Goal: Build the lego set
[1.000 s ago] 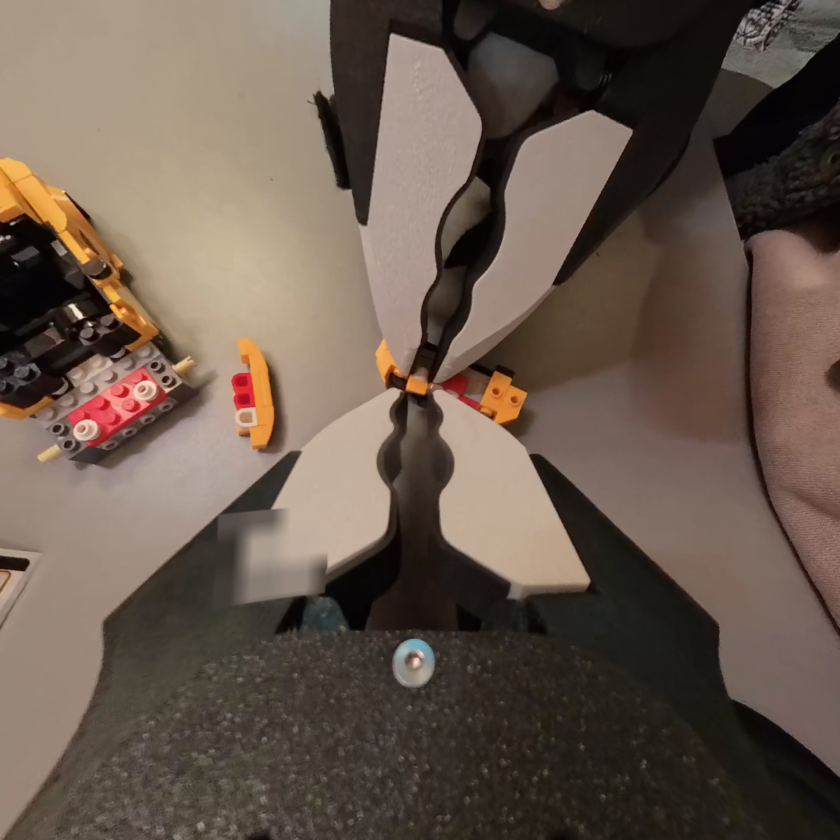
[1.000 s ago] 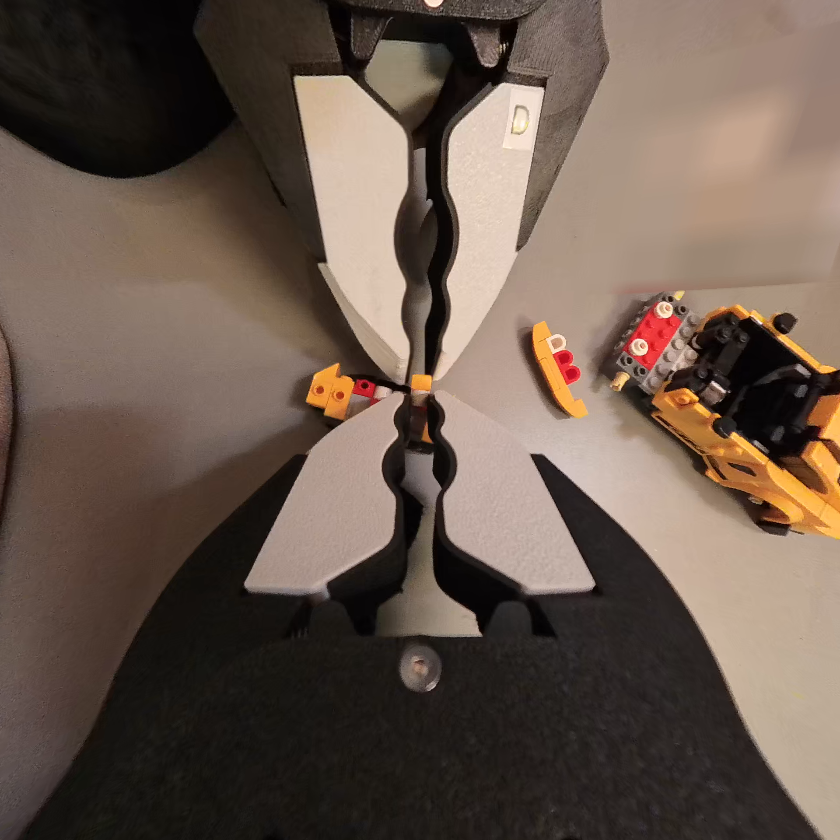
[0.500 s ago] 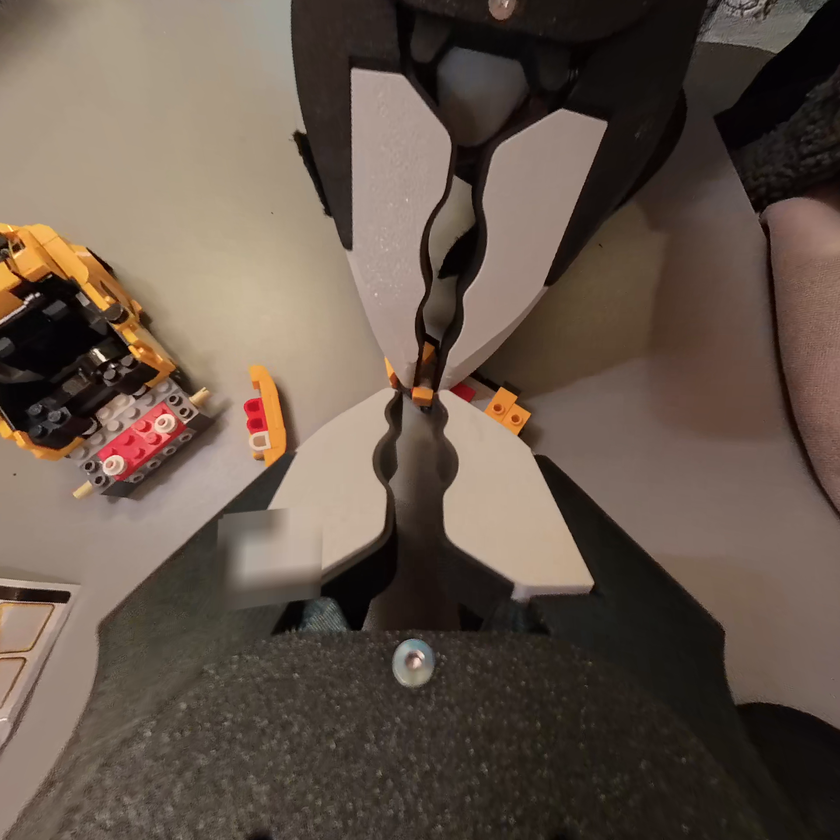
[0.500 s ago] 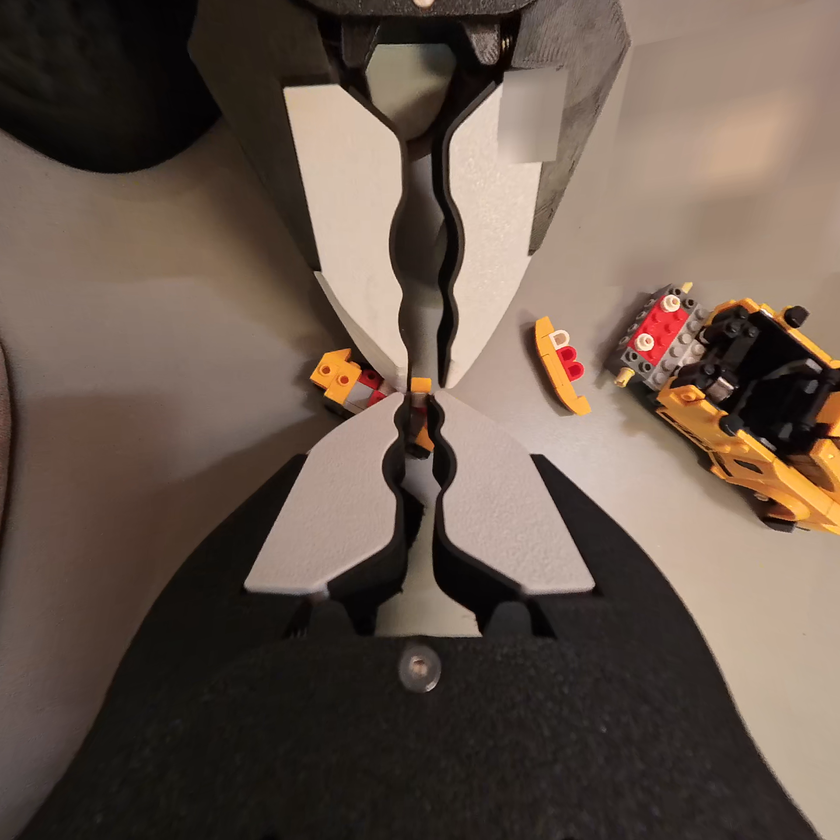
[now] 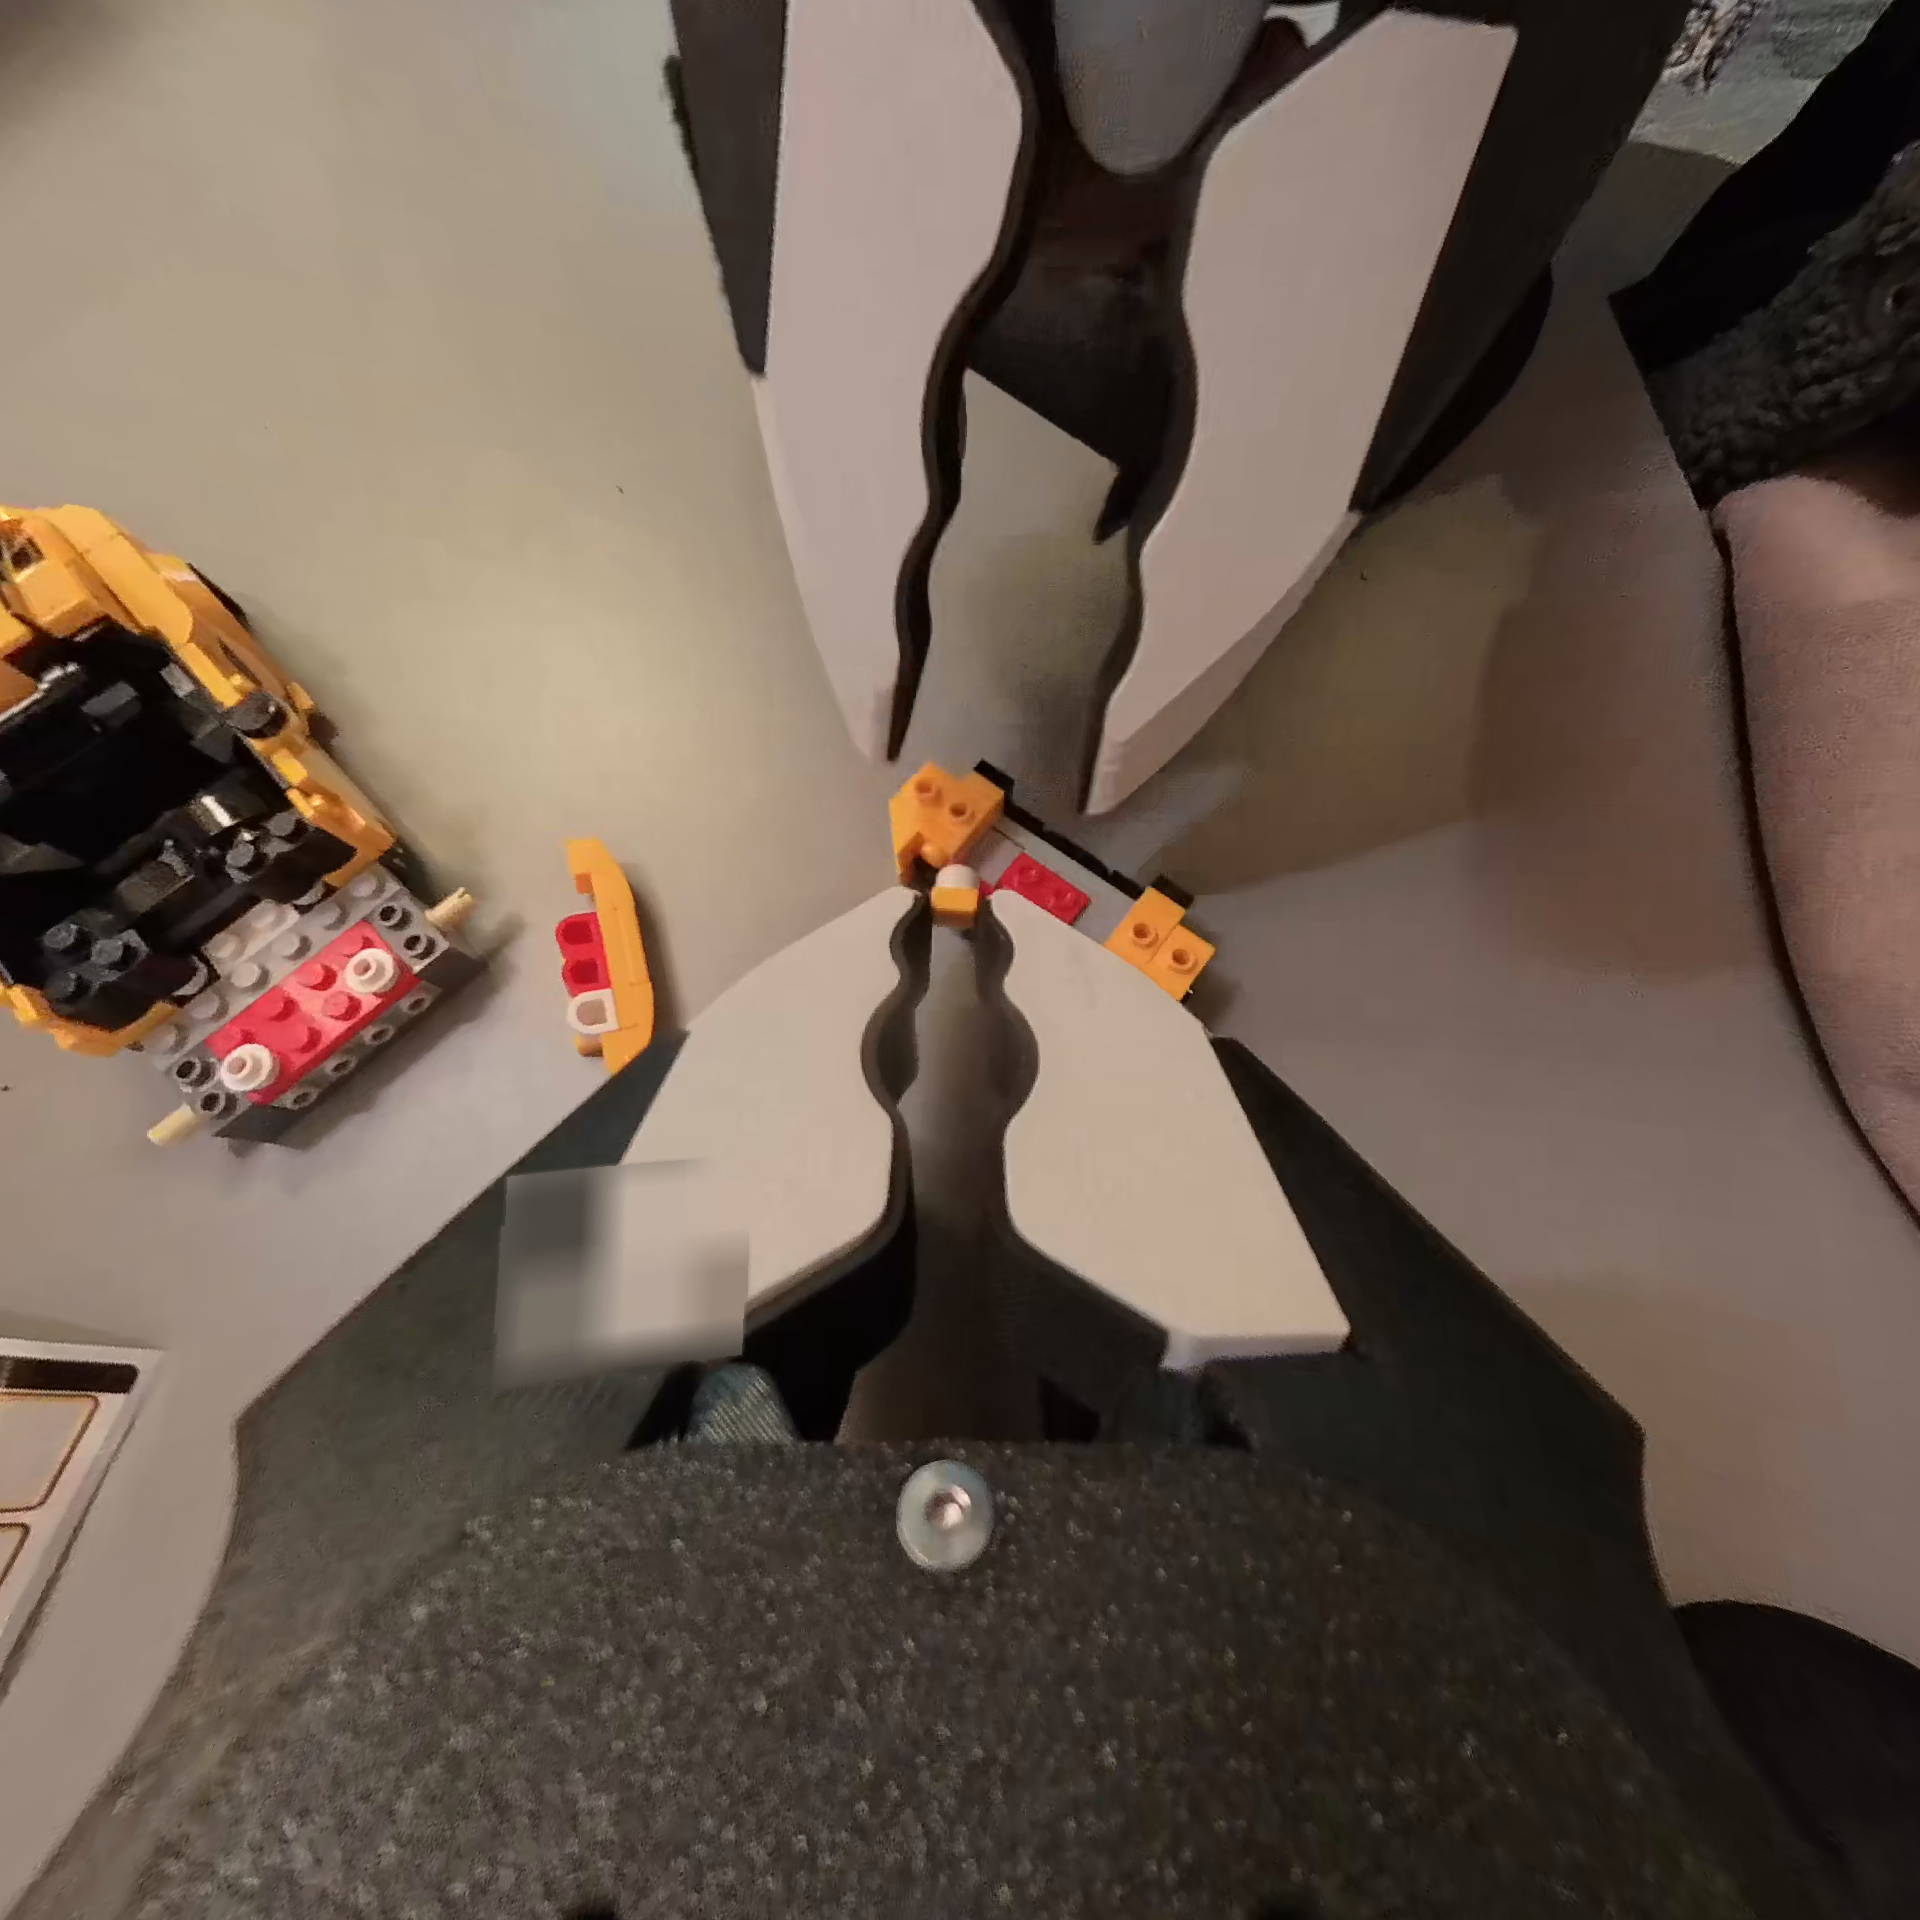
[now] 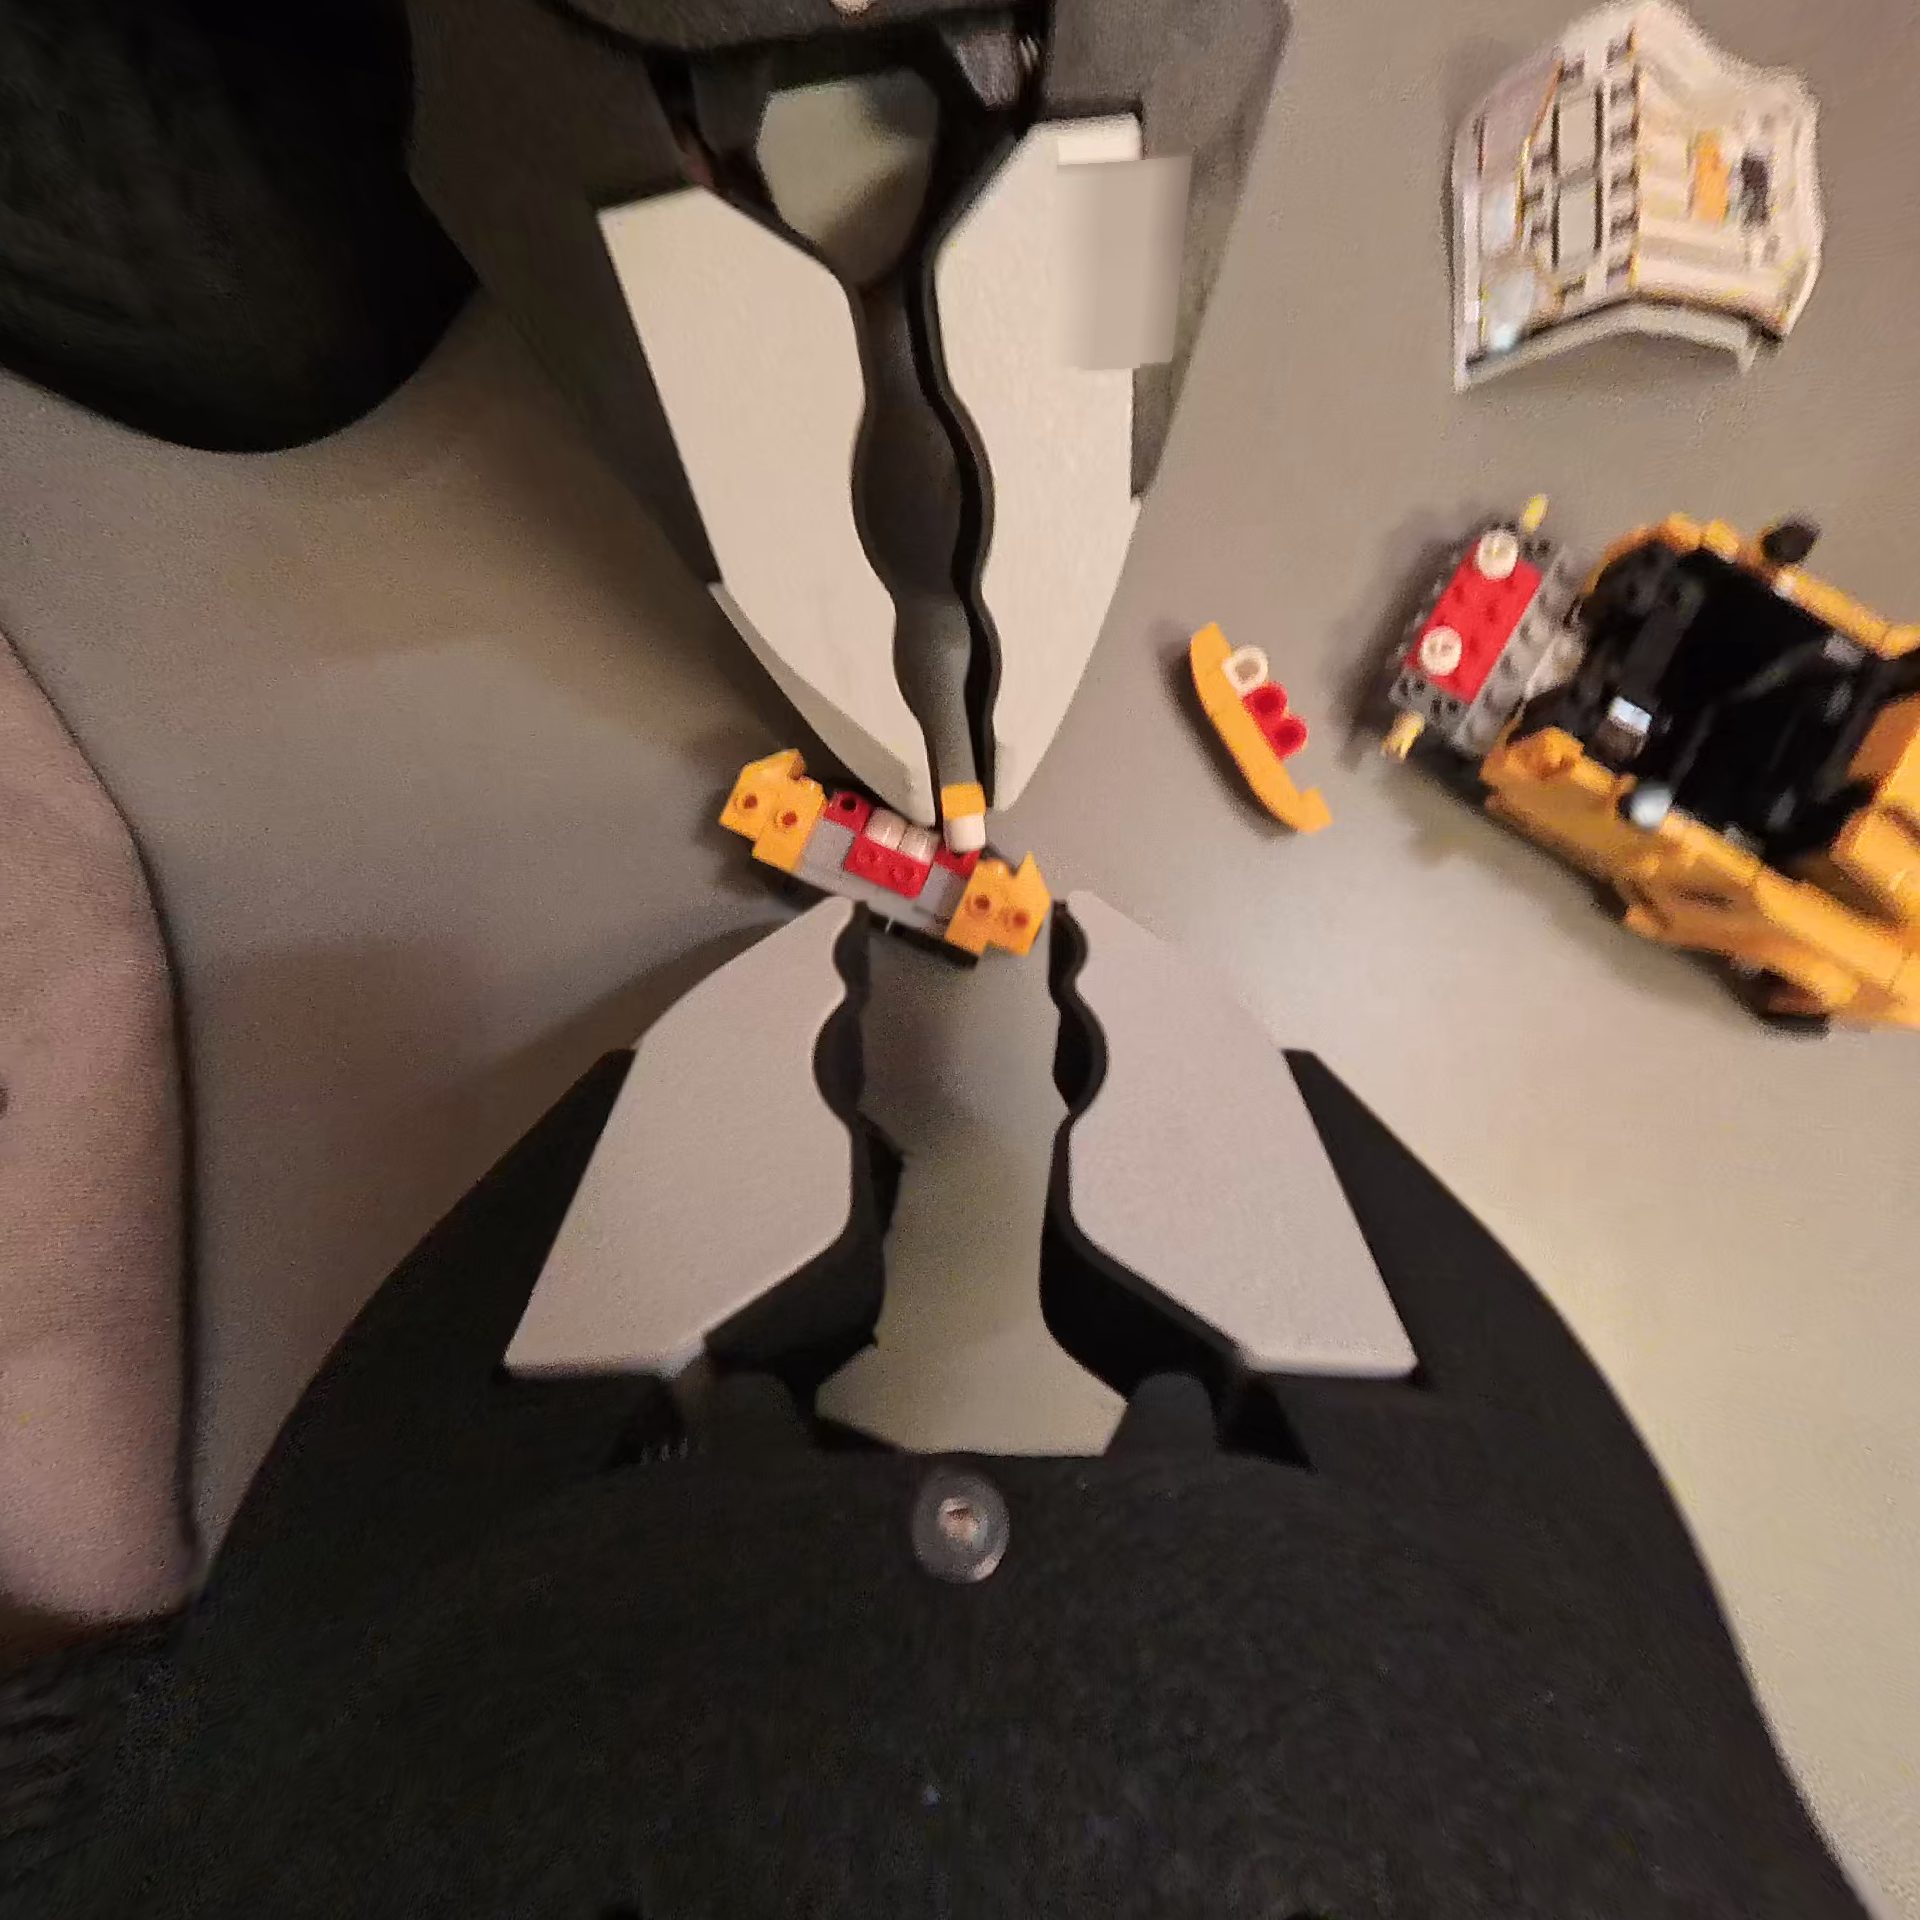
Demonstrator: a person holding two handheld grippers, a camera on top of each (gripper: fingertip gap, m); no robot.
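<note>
1. Two grippers met nose to nose over a small orange, red and grey sub-assembly [image 5: 1049, 883] lying on the grey table [image 5: 416, 416], beside the half-built yellow and black Lego car [image 5: 166, 831].
2. Half a second earlier both sets of jaws had been pinched together at that spot; the right gripper [image 6: 951, 925] had since spread its jaws wide and held nothing, its tips either side of the sub-assembly's near end.
3. Left gripper [image 5: 951, 904] stayed clenched on a tiny orange-and-white piece [image 5: 954, 891], which sat against the sub-assembly's middle; whether its studs had seated could not be told from either view.
4. Judged from that release, the small piece had passed to the left gripper alone, or had just been pressed home, leaving the right one free to steady the base or fetch another part.
5. Curved orange fender piece with red studs [image 5: 608, 951] waited untouched between the sub-assembly and the car.
6. Instruction booklet [image 6: 1631, 197] lay open farther off, beyond the car in the right wrist view.
</note>
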